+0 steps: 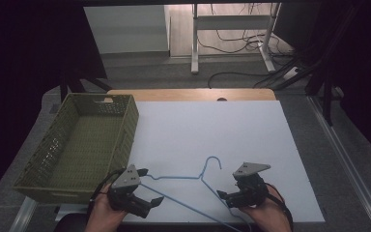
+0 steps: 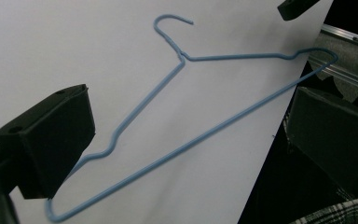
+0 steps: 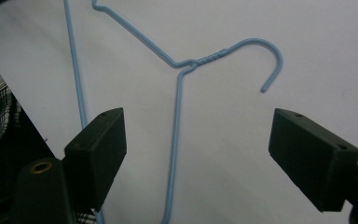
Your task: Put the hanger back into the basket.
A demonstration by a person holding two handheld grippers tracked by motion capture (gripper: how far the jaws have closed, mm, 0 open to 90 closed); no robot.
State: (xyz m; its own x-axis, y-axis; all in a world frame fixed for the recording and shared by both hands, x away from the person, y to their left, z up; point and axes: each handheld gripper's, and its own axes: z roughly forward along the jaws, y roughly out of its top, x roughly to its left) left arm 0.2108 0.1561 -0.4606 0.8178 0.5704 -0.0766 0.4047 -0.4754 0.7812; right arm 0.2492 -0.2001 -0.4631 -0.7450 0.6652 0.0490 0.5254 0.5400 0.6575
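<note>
A light blue wire hanger (image 1: 183, 178) lies flat on the white board (image 1: 212, 125), its hook pointing away from me. My left gripper (image 1: 152, 185) is open at the hanger's left shoulder. In the left gripper view the hanger (image 2: 186, 58) lies between and beyond the wide jaws (image 2: 191, 140), and its shoulder bend sits beside the left pad (image 2: 56, 135) without being pressed. My right gripper (image 1: 228, 189) is open at the hanger's right side. In the right gripper view one arm of the hanger (image 3: 175, 154) runs up between the spread jaws (image 3: 205, 154), untouched.
An olive-green mesh basket (image 1: 125, 130) stands at the board's left edge, close to my left hand. The board lies on a wooden table (image 1: 188, 94). Beyond the table are grey floor, desk legs (image 1: 194, 43) and cables. The board's near edge runs under both hands.
</note>
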